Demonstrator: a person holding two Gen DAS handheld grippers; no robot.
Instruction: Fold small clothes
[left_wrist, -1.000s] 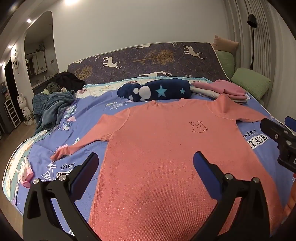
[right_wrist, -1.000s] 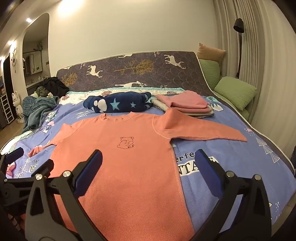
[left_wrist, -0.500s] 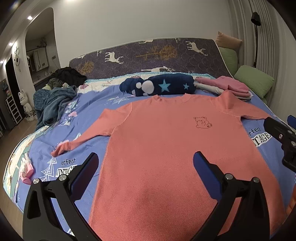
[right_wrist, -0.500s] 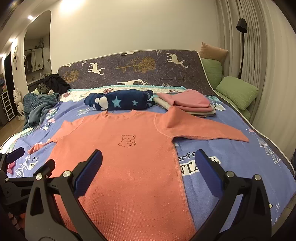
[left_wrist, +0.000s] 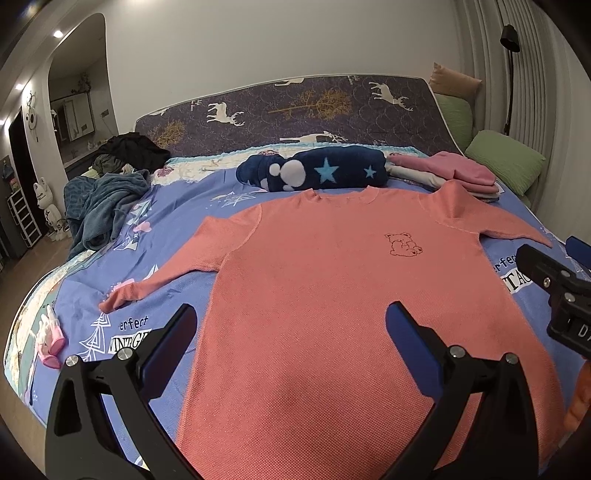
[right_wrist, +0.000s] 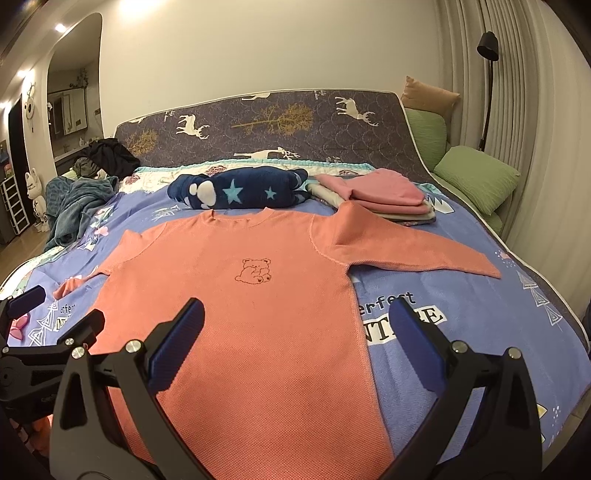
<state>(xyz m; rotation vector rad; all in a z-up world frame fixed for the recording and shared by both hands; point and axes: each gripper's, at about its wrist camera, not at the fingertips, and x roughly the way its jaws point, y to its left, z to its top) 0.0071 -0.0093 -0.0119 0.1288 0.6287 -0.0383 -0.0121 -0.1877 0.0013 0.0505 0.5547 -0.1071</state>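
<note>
Over the last second I have drawn both wide-open, empty grippers, left gripper (left_wrist: 288, 343) and right gripper (right_wrist: 299, 339), back slightly above the coral shirt (left_wrist: 332, 295), which lies flat mid-frame on the bed (right_wrist: 461, 314), unfolded.

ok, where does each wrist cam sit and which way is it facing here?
Left wrist: sits behind the open left gripper, low over the near hem of the coral shirt, facing the headboard; the right gripper juts in at the right edge.
Right wrist: sits behind the open right gripper, over the shirt's right hem, same heading; the left gripper shows at the lower left.
Shared: shirt, star-print navy bundle, pink folded stack, headboard.
</note>
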